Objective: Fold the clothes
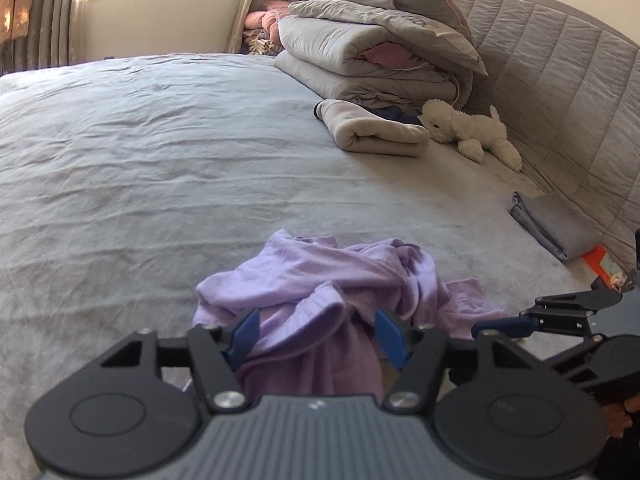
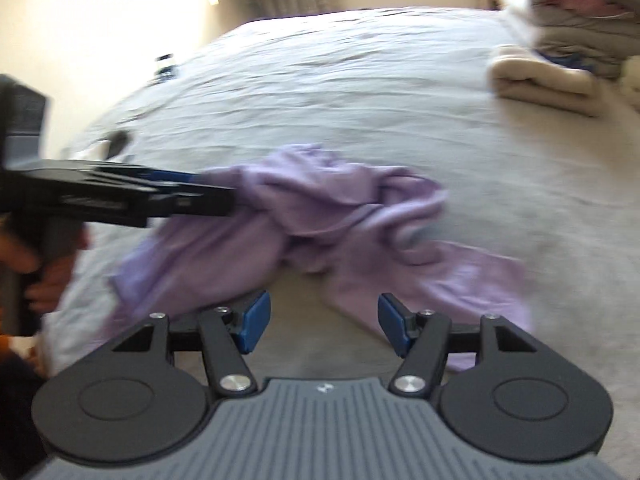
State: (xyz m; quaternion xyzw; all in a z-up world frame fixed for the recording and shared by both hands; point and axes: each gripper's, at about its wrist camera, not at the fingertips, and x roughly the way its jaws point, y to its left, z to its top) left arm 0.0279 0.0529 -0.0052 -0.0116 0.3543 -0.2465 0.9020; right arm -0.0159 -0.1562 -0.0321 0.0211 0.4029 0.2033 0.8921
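A crumpled lilac garment [image 1: 328, 280] lies bunched on the grey bed [image 1: 160, 140]. My left gripper [image 1: 316, 334] is open, its blue pads on either side of a fold of the lilac cloth near the waistband. In the right wrist view the same garment [image 2: 320, 216] spreads across the bed, and the left gripper [image 2: 192, 192] reaches into its left edge. My right gripper [image 2: 324, 324] is open and empty, just above the bed between two trailing parts of the garment. It also shows in the left wrist view [image 1: 516, 324] at the right.
A stack of folded grey duvets [image 1: 380, 48] sits at the head of the bed by the quilted headboard [image 1: 560, 80]. A rolled beige blanket [image 1: 372, 130], a white plush toy [image 1: 472, 132], a folded grey cloth [image 1: 552, 224] and an orange box [image 1: 604, 266] lie along the right side.
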